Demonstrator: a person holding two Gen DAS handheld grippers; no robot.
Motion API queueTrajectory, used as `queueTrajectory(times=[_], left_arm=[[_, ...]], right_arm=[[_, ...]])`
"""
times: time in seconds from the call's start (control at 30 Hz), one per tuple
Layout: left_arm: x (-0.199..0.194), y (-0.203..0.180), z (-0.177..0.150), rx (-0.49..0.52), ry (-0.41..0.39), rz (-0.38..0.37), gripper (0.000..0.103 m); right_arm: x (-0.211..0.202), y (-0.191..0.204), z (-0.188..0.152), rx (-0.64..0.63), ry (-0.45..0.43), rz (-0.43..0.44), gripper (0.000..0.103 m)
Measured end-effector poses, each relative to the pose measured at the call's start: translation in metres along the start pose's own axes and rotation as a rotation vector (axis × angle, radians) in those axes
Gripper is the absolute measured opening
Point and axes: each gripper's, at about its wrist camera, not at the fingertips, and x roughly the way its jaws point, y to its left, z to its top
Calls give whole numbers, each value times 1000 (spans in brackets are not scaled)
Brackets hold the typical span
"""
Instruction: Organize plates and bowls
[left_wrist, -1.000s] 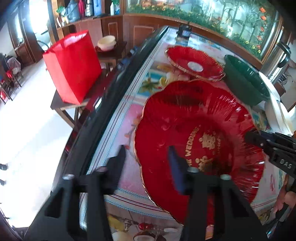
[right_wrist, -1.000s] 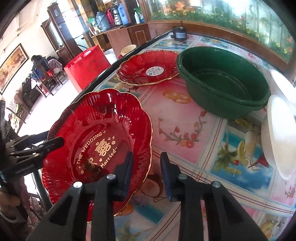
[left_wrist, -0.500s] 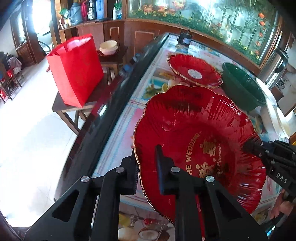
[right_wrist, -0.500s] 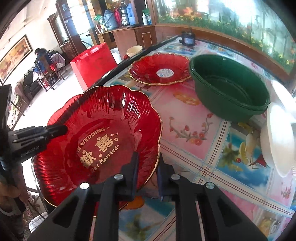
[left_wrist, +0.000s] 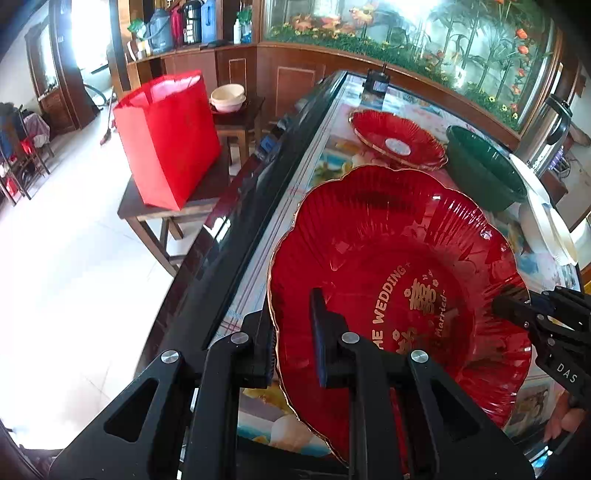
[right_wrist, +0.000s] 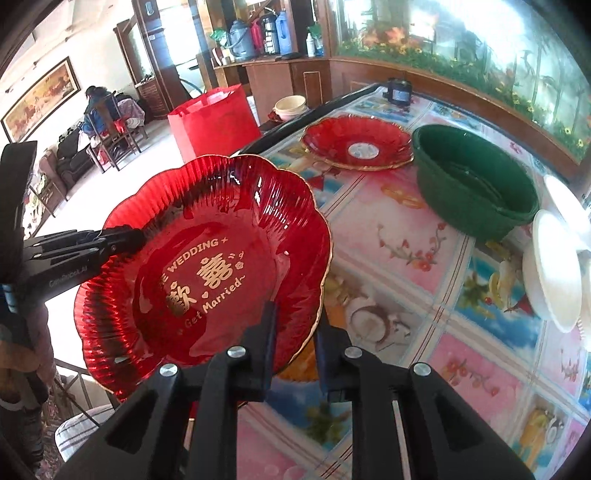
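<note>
Red scalloped plate (right_wrist: 207, 266) with gold rim and gold "Wedding / Get Married" lettering is held tilted above the near left edge of the table (right_wrist: 413, 302), partly overhanging it. Left gripper (left_wrist: 293, 339) clamps the plate's rim, one finger under, one on the upper face. Right gripper (right_wrist: 293, 343) clamps the opposite rim the same way, reaching in level from the table side. Farther along the table: a second red plate (right_wrist: 356, 147), then a green bowl (right_wrist: 476, 181) just beside it. White dishes (right_wrist: 554, 269) sit at the right edge. A red bag (left_wrist: 166, 136) stands on a side stool off the table.
</note>
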Motion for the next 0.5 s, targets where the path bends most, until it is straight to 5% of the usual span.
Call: queueTrajectory(times=[0.23,0.5], left_arm=[[21,-2,0,-11,11,14,16],[24,1,2,-43,17,1,21]], right_arm=[[26,-2,-2,5,45,-41,18],[29,-10,-4,31,62,6,20]])
